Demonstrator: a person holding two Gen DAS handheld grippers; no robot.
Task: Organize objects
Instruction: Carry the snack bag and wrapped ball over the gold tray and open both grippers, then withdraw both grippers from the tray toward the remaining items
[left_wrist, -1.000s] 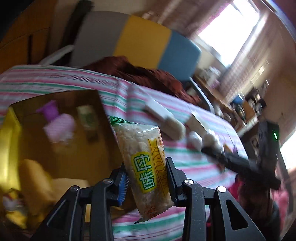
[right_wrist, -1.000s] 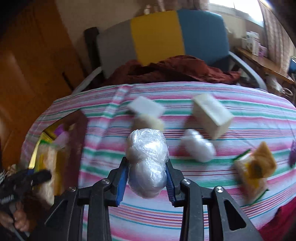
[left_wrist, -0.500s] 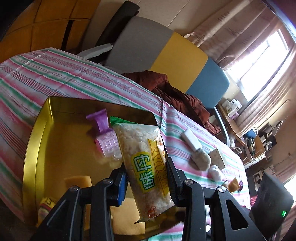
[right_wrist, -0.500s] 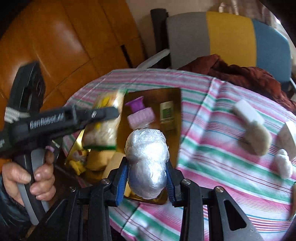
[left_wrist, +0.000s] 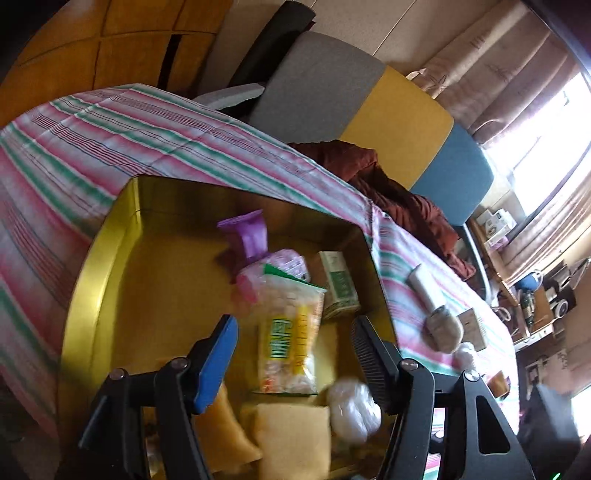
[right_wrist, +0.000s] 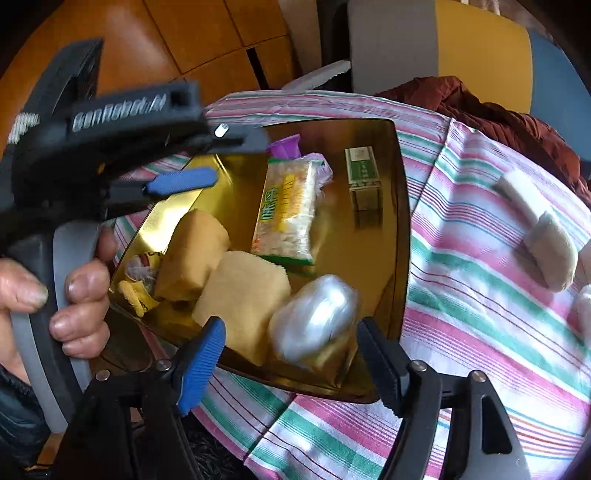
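A gold tray (left_wrist: 92, 280) (right_wrist: 400, 206) sits on the striped tablecloth. My left gripper (left_wrist: 293, 328) (right_wrist: 214, 158) hangs over it, jaws opening, pads clear of the snack packet (left_wrist: 288, 343) (right_wrist: 286, 214), which lies loose in the tray below. My right gripper (right_wrist: 291, 354) is at the tray's near edge, jaws also opening. The white plastic-wrapped ball (right_wrist: 316, 317) (left_wrist: 352, 411) rests in the tray's corner between the spread fingers, untouched. Two yellow sponges (right_wrist: 240, 295), a green box (right_wrist: 364, 177) and a purple item (left_wrist: 247, 232) also lie in the tray.
A hand (right_wrist: 74, 288) holds the left gripper's handle. On the striped cloth (right_wrist: 480, 314) right of the tray lie a white block (right_wrist: 517, 195) and a beige pad (right_wrist: 550, 254). Behind the table stands a grey, yellow and blue chair (left_wrist: 369, 96) with a red-brown garment (left_wrist: 399, 199).
Both grippers moved over the tray and opened. The snack packet has left the left jaws and the wrapped ball the right jaws; both now lie in the tray.
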